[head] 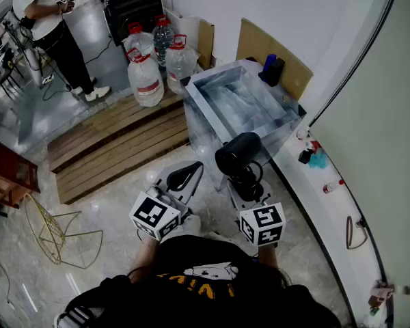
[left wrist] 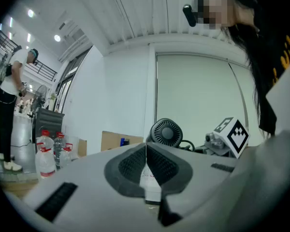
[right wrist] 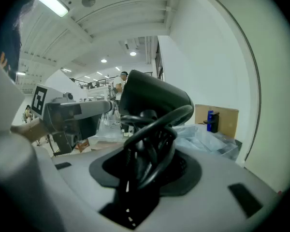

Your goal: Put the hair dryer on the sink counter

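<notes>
A black hair dryer (head: 238, 152) with its cord coiled round the handle is held up in my right gripper (head: 247, 181), just in front of the sink counter (head: 206, 93), a pale marbled basin unit wrapped in clear film. In the right gripper view the hair dryer (right wrist: 152, 98) rises from between the pads of my right gripper (right wrist: 150, 161), which are shut on its handle and cord. My left gripper (head: 185, 176) hangs to the left of it, shut and empty. In the left gripper view the pads of that left gripper (left wrist: 146, 166) meet, and the hair dryer's rear grille (left wrist: 165, 132) shows beyond.
Three large water bottles (head: 147, 74) stand on a wooden platform (head: 116, 142) left of the counter. Cardboard (head: 287, 60) and a blue bottle (head: 270, 63) are behind it. A white ledge (head: 328, 210) with small items runs along the right. A person (head: 51, 26) stands far left, a yellow wire rack (head: 51, 234) near left.
</notes>
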Available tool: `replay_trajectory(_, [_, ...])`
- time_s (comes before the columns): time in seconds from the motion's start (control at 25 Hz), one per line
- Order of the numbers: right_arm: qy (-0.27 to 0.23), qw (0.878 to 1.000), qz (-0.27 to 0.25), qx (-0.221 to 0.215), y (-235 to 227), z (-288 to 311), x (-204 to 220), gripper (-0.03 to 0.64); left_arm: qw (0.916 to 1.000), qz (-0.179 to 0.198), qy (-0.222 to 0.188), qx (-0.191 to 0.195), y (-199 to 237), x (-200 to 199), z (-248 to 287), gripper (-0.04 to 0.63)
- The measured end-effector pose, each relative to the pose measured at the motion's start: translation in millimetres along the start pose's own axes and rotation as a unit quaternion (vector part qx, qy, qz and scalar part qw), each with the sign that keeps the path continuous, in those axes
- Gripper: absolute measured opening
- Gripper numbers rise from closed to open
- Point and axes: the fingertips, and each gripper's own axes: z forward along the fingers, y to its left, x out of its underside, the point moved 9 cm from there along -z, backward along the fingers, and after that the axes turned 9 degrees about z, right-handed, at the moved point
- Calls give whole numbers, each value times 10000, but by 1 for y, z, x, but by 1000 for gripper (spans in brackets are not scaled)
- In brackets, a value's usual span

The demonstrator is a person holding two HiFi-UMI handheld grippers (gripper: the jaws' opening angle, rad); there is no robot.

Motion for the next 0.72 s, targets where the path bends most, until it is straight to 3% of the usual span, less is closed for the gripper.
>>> replay_trajectory(0.72, [62,9995,3,-320,10,17,1,167,9994,-88,45,-321,10,5,-19,8])
